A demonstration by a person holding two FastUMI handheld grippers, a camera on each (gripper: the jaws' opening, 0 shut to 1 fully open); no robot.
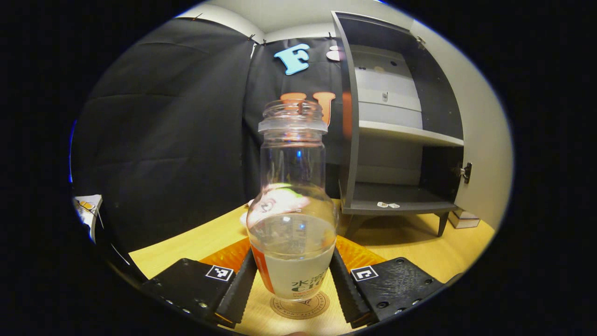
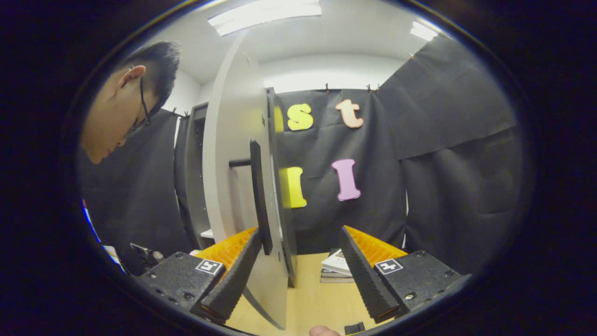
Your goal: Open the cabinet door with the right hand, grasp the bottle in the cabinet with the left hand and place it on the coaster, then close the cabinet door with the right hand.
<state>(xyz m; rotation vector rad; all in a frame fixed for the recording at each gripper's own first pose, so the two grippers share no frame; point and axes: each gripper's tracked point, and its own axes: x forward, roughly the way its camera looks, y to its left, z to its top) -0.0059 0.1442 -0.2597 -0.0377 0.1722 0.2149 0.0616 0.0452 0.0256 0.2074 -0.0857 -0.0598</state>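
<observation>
The left gripper (image 1: 295, 284) is clasping the bottle (image 1: 293, 205) as it is standing on the coaster (image 1: 299, 305) on the counter (image 1: 196, 242). The right gripper (image 2: 298, 275) is hanging unclenched around the open cabinet door (image 2: 235, 186); closing it is remaining.

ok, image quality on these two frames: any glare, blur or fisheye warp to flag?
Left gripper view: sharp; bottle glass throws small highlights and refracts the backdrop; cabinet edges bow from fisheye. Right gripper view: ceiling light blown out; cabinet door curves strongly; the near tongs look slightly soft.
</observation>
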